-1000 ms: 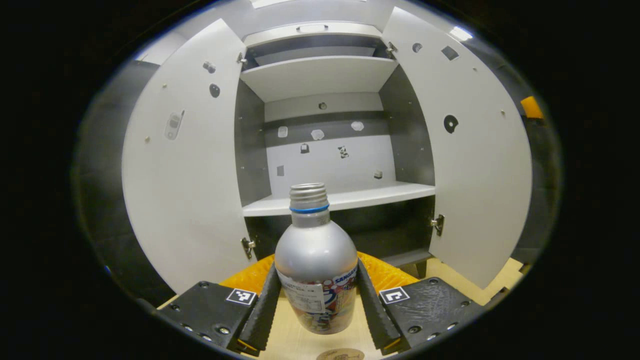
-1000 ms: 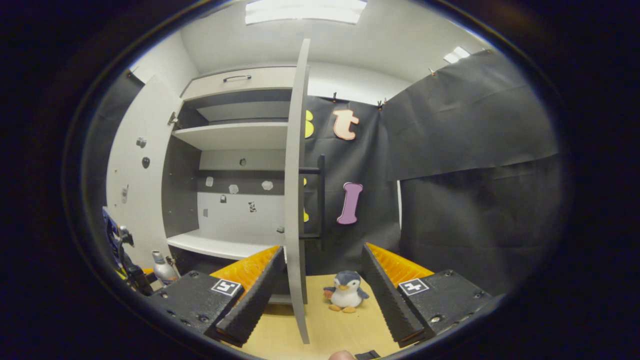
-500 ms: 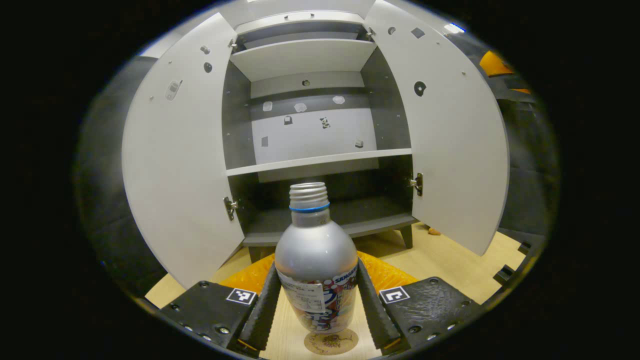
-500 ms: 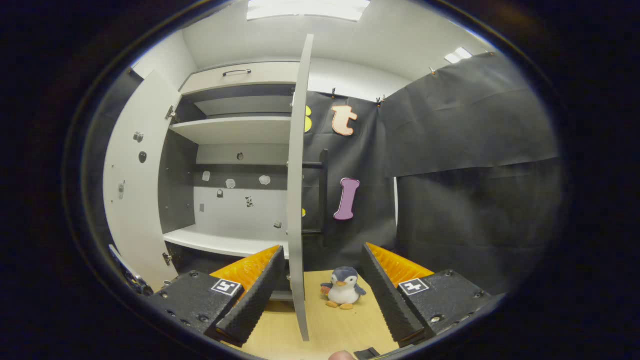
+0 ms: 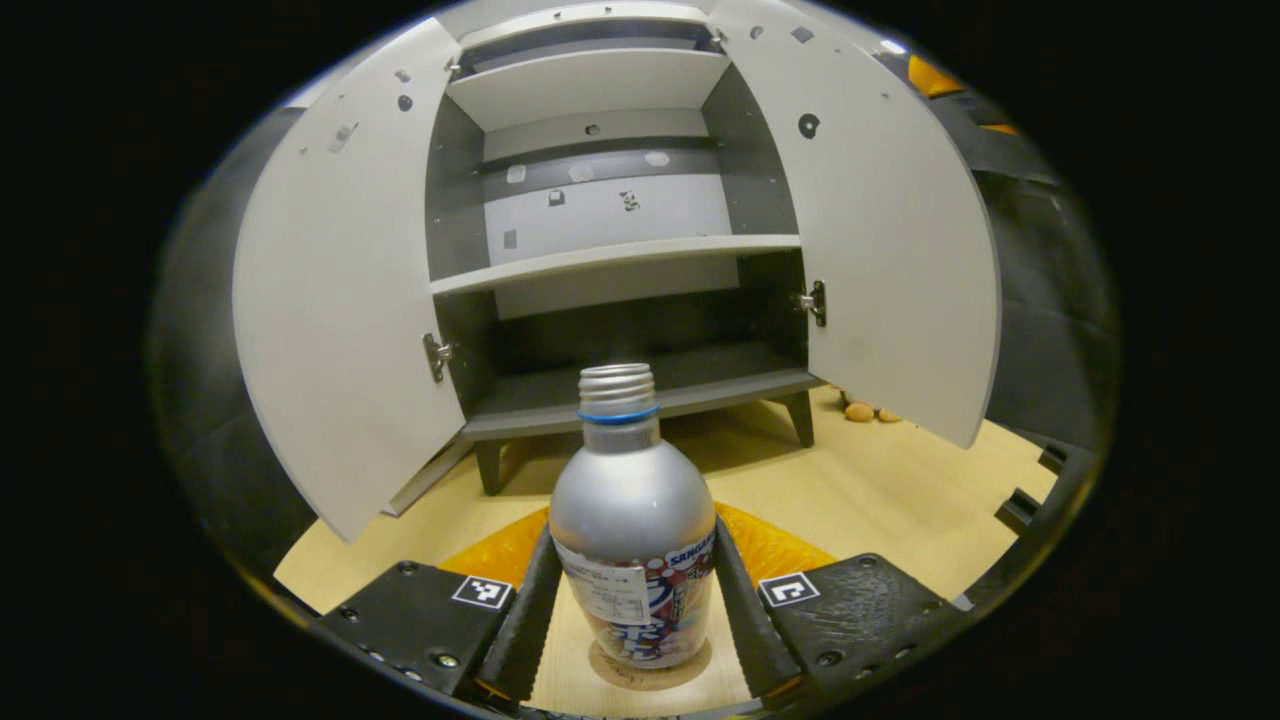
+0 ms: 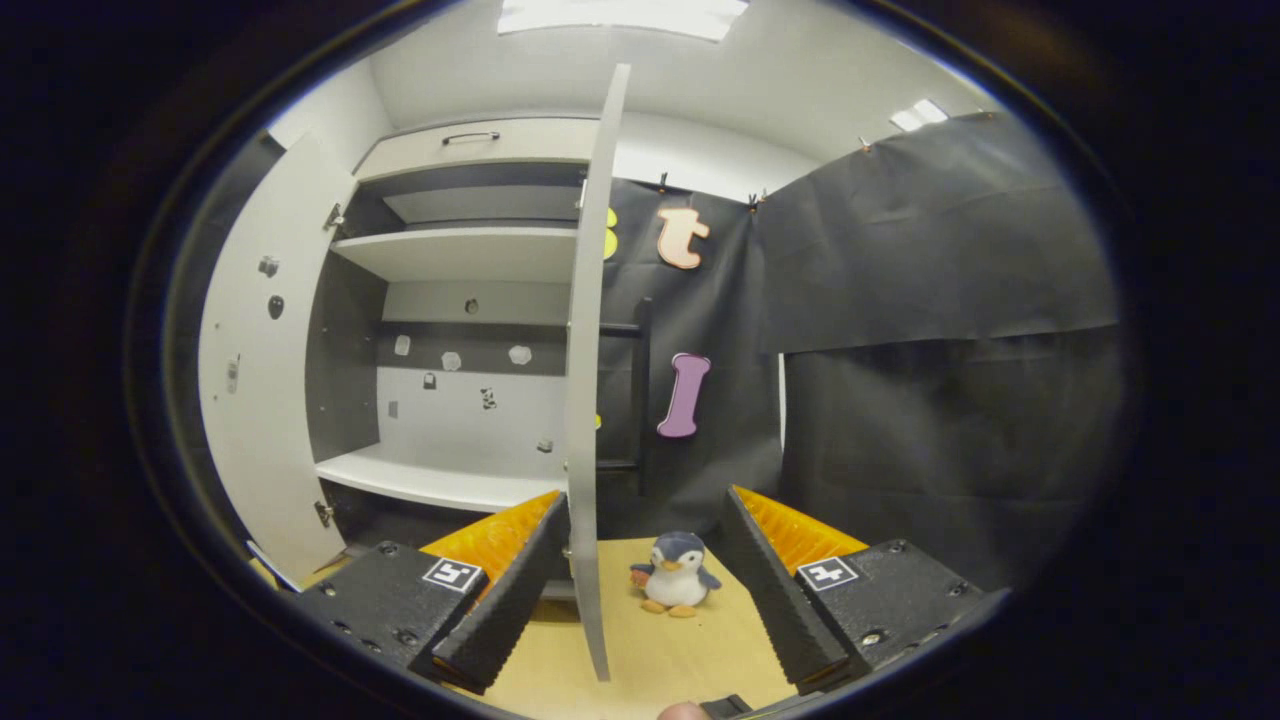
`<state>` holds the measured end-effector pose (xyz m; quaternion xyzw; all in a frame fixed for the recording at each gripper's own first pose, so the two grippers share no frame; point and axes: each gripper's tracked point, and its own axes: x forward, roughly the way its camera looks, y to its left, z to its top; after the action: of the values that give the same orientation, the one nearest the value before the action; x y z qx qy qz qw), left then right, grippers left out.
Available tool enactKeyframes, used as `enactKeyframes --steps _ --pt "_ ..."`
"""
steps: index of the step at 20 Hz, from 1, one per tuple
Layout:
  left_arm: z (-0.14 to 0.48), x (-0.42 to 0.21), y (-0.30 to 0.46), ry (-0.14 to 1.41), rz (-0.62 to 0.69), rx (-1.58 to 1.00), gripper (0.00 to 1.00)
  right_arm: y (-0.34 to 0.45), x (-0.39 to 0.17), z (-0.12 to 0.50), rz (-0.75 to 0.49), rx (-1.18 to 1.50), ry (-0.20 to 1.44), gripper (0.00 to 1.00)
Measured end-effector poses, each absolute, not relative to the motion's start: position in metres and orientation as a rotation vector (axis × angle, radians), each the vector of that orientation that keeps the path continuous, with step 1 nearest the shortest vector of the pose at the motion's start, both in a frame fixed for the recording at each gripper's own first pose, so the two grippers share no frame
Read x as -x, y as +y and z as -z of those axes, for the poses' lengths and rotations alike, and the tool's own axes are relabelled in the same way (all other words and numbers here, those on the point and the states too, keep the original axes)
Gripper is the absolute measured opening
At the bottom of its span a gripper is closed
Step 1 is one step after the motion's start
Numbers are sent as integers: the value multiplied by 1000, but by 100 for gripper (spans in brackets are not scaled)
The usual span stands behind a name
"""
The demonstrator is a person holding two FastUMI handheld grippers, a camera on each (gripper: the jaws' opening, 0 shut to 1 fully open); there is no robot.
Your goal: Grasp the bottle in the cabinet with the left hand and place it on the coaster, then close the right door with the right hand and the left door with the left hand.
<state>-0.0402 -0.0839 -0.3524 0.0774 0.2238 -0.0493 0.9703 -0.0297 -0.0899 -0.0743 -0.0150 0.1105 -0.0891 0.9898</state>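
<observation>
Since a second ago the left gripper view has dropped: the cabinet (image 5: 610,200) now sits higher in it, its feet and the wooden tabletop (image 5: 880,490) in front of them have come into sight, and the round coaster (image 5: 650,668), earlier a sliver at the bottom edge, now lies directly under the bottle (image 5: 632,540), whose base looks to rest on it, though the contact line is too dark to be sure. The left gripper (image 5: 632,610) still has both black fingers pressed against the bottle's labelled sides, the silver shoulder and threaded neck standing upright above them. In the right gripper view the scene has slid slightly, and the bottle and the other gripper seen at the far left a second ago have gone from it. The right gripper (image 6: 650,600) hangs with its fingers spread wide and nothing between them but the near edge of the right door (image 6: 585,400), seen edge-on and just beside the left finger; whether they touch cannot be told. Both doors stand wide open, the left door (image 5: 340,300) flaring past the cabinet's side. A toy penguin (image 6: 675,575) stands on the tabletop just right of the door edge, with bare wood around it
</observation>
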Motion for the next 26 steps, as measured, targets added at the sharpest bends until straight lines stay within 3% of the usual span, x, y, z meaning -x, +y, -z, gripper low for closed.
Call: enactKeyframes --steps 1,5,6,7,14,15,16,17,19,20,22,23,26 --pt "357 41 -85 459 104 -157 75 -90 30 73 181 31 221 100" --pt "369 40 -87 466 111 -167 75 -90 29 73 184 38 223 100" --pt "372 39 -87 470 112 -165 79 -90 29 73 184 38 223 100" --pt "374 38 -86 472 106 -161 75 -91 29 73 185 39 224 100" --pt "395 43 -75 511 97 -154 75 -97 24 74 198 42 228 100" --pt "396 43 -76 514 97 -157 80 -98 23 73 203 44 224 100" --pt "396 44 -76 511 102 -163 75 -99 23 73 206 45 222 100" --pt "397 44 -77 511 104 -170 80 -101 23 72 210 45 222 100" --pt "397 45 -77 525 116 -183 76 -103 21 71 214 44 217 100" --pt "396 47 -77 531 119 -181 80 -107 21 71 220 46 217 100" --pt "396 50 -77 550 119 -170 77 -114 21 68 237 37 210 99" --pt "397 53 -76 560 120 -165 82 -119 21 67 247 35 207 100" --pt "396 62 -70 592 117 -168 81 -135 21 61 278 42 187 100"
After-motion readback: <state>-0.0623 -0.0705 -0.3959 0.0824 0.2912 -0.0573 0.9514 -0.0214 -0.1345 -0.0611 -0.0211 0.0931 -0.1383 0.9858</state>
